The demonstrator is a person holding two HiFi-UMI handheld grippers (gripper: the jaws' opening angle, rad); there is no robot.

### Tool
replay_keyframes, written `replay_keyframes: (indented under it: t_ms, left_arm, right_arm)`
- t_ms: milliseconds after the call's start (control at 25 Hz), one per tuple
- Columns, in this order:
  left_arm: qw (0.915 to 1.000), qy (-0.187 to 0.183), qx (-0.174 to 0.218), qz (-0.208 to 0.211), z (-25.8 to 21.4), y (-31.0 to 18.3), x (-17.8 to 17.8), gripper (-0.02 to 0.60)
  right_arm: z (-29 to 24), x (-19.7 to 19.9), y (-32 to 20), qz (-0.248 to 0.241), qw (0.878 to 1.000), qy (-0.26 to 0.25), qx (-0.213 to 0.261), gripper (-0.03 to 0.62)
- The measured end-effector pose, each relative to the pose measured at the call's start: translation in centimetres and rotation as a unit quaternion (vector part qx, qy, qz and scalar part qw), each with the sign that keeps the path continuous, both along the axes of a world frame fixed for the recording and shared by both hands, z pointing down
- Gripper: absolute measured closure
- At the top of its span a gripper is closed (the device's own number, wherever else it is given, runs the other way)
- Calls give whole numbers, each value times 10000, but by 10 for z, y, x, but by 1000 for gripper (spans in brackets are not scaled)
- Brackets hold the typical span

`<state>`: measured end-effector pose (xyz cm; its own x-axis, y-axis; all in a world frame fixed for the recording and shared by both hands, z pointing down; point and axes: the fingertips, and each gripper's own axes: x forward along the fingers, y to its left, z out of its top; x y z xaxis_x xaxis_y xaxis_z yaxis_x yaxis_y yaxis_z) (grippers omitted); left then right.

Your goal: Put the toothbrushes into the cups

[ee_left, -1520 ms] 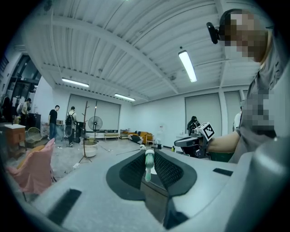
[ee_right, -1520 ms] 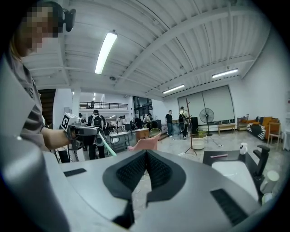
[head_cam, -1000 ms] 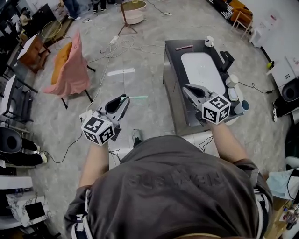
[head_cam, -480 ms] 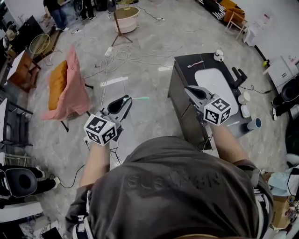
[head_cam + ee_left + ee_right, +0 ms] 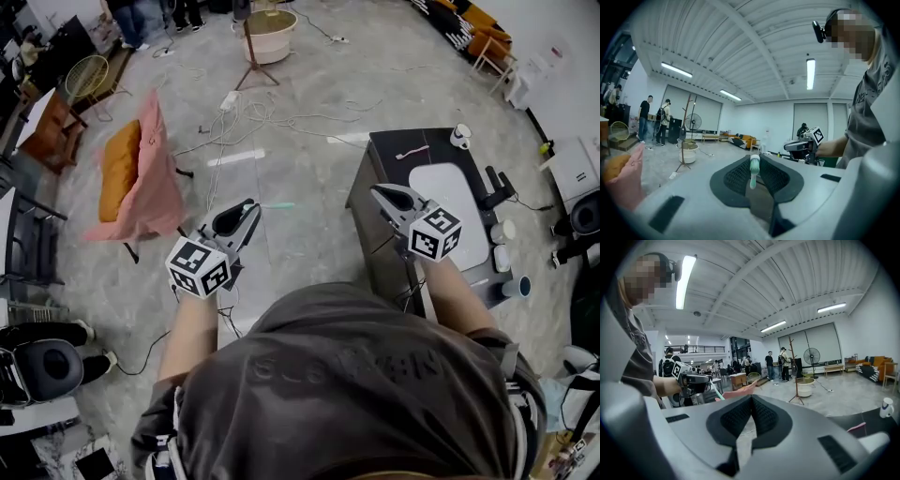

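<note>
The slim pale-green plastic toothbrush [image 5: 278,205] is off the worktop, out over the grey floor, pinched in your left gripper [image 5: 251,210]. In the head view it juts past the fingertips toward the dark worktop with the white basin [image 5: 386,150]. Its long axis lies close to level and is skewed off the line of the fingers. The right gripper [image 5: 382,194] hovers at the worktop's near corner. A pink toothbrush [image 5: 413,151] lies flat at the far end beside a white cup [image 5: 460,137], and a blue cup [image 5: 515,286] stands at the near right edge.

In the left gripper view the fingers are closed onto the green toothbrush, leaving only the narrow gap it fills. It shows nearly end-on, so I cannot tell which end carries the bristles.

In the right gripper view the fingers are pressed together with nothing between them. The green toothbrush slants down from the other gripper, and the pink one lies on the dark top, well apart from you.

To do this step well, I would bring the left gripper over a cup first. Roll your wrist until the long axis stands near upright, then lower the free end inside the rim. Part the fingers only once it is inside. Held so near one end, the toothbrush may pivot, so I would move gently.
</note>
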<state>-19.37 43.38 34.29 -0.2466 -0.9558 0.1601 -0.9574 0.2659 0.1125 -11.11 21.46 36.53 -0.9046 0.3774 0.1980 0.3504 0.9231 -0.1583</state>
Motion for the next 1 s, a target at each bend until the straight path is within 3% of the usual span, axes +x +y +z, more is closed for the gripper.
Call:
replay_keyframes:
  t_ms: [400,520,760,1000]
  left_arm:
    - [9961,47,-136,-868,1,-81,2,522]
    - [9950,27,-113,-988,-5,-97,2,522]
    - [9982,-182,-127,-556,-19,-115,-30,522]
    - [9988,-393,-31,288,-37,-171,-43,522]
  right_arm:
    - [5,-28,-87,-856,9963,-102,-60,602]
    - [4,-31,-107,-901,9958,-162,-82,602]
    - [-2,-40,-129,-294,9987,-348,-217,602]
    - [-16,-9,-172,610,9970,-480,-79,602]
